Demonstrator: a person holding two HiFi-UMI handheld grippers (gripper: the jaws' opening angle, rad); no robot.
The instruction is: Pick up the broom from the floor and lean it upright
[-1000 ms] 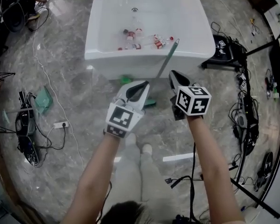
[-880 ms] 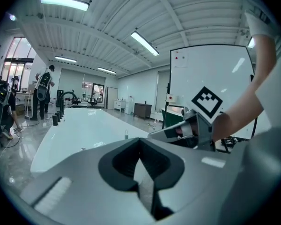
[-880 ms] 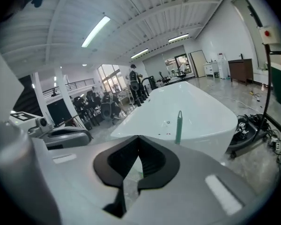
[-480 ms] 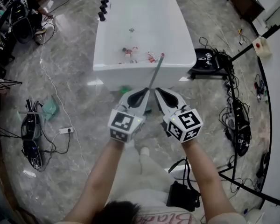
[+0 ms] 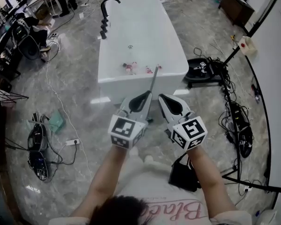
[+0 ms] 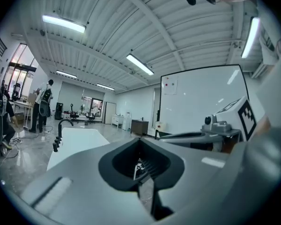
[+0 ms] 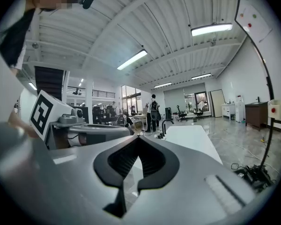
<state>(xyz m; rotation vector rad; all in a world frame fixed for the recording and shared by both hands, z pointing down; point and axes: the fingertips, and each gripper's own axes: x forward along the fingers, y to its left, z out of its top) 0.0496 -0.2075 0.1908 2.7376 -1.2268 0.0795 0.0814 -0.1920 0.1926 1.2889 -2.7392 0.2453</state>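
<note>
Broom: its thin handle slanted up from the floor, and its top end rested at the near rim of the bathtub; the lower handle and the head were hidden behind the two grippers
Left gripper: in the head view it was held above the floor, pointing toward the tub just left of the handle; its own view showed the jaws clenched tip to tip with nothing between them
Right gripper: it sat just right of the handle; its own view showed the jaws closed together and empty
Contact: neither gripper appeared to grasp the broom, though the left tip overlapped the handle in the head view and touching could not be ruled out
In the tub: a few small bottles lay near the rim where the handle ended
Floor: polished grey stone, likely slippery under a broom head
Stage, as judged: the lean looked made, and what remained was letting go cleanly
Doing it well: draw both grippers straight back without brushing the handle, and watch that the top stays seated on the rim
Risk: the head might slide out on the smooth floor; if so, a steeper lean would hold better
</note>
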